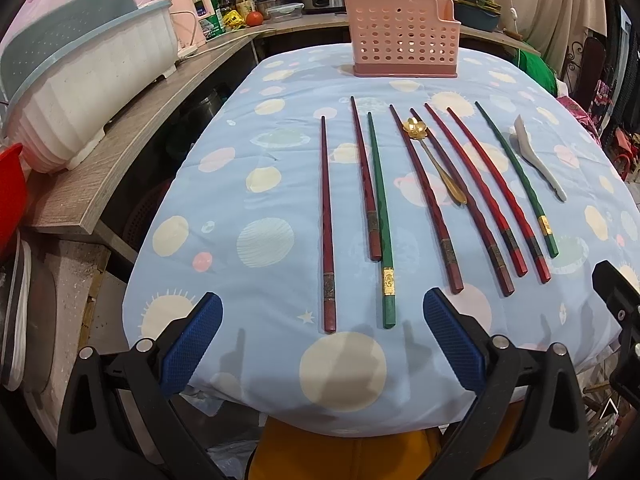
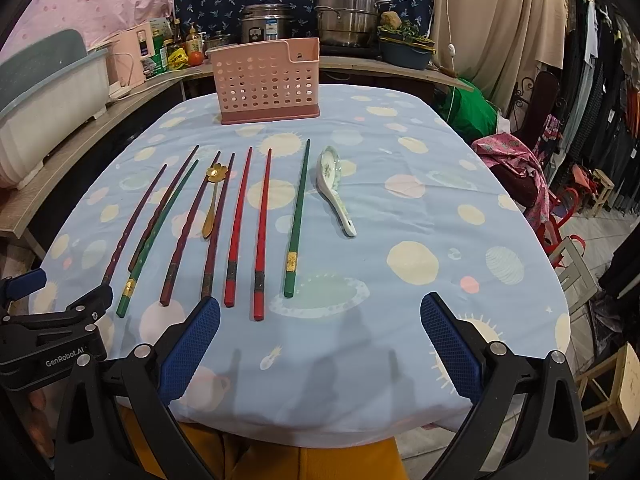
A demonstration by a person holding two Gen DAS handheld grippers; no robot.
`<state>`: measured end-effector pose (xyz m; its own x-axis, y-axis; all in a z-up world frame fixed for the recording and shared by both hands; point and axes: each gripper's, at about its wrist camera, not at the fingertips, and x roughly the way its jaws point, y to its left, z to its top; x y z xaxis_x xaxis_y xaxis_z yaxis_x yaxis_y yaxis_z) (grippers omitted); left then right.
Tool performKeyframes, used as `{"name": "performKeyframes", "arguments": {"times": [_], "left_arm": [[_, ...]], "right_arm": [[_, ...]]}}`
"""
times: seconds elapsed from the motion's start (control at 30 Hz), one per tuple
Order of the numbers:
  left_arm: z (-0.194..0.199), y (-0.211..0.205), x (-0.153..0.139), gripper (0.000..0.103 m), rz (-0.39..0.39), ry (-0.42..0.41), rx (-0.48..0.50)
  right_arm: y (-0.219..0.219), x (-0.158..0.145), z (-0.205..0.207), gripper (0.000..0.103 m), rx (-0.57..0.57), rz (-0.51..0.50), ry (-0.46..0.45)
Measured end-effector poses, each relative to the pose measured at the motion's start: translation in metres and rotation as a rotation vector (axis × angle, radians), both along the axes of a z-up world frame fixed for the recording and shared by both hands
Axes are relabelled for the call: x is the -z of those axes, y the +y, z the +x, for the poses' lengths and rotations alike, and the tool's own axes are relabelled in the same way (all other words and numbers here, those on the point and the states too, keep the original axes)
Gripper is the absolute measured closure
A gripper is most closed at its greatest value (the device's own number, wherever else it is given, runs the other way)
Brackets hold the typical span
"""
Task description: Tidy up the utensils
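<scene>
Utensils lay in a row across the middle of the bench [image 1: 224, 216], which we saw draped in a pale blue cloth printed with suns and planets. We counted eight chopsticks, all pointing their thin tips toward the far edge. Four were dark maroon chopsticks [image 1: 327, 224] with dull patterned bands near the thick end, two were brighter red chopsticks [image 2: 262, 236] with dark bands, and two were green chopsticks [image 1: 382, 220] with gold bands. The left green one lay touching a maroon one along part of its length. A small gold spoon [image 1: 434, 158] with a flower-shaped bowl rested slanted between two maroon sticks, its handle crossing onto one of them. At the right end of the row, just beside the second green stick, lay a white ceramic spoon [image 2: 336, 188] with a faint green pattern in its bowl, handle toward us.

Beyond the row, near the far edge of the bench, stood a pink perforated basket [image 1: 402, 36], upright, well apart from the utensils.

Our left gripper [image 1: 322, 344] hovered at the near edge with its jaws spread wide and nothing between them, the blue pads [image 1: 192, 344] flanking the butt ends of a maroon and a green stick. Our right gripper [image 2: 320, 346] hung likewise over bare cloth, jaws wide apart and holding nothing.
</scene>
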<state>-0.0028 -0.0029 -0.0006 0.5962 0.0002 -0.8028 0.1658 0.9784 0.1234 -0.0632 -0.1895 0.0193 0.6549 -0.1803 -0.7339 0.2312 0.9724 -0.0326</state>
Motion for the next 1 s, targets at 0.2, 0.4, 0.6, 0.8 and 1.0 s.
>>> {"name": "performKeyframes", "arguments": {"times": [0.2, 0.4, 0.6, 0.8, 1.0], "left_arm": [[-0.0001, -0.0009, -0.0001, 0.007, 0.0, -0.002, 0.001], [-0.0011, -0.0021, 0.0, 0.007, -0.003, -0.005, 0.003], [-0.0014, -0.002, -0.0001, 0.007, -0.004, -0.003, 0.003], [-0.0027, -0.0023, 0.0004, 0.007, -0.006, -0.002, 0.005], [-0.0033, -0.0025, 0.0014, 0.007, -0.008, -0.001, 0.006]], "right_arm": [[0.0001, -0.0015, 0.0014, 0.007, 0.001, 0.002, -0.001], [-0.0001, -0.0018, 0.0019, 0.007, 0.004, 0.002, -0.004], [0.0004, -0.0014, 0.0017, 0.007, 0.004, 0.003, -0.002], [0.0009, -0.001, 0.0015, 0.007, 0.005, 0.003, -0.001], [0.0006, -0.0007, 0.0016, 0.007, 0.004, 0.003, 0.0]]}}
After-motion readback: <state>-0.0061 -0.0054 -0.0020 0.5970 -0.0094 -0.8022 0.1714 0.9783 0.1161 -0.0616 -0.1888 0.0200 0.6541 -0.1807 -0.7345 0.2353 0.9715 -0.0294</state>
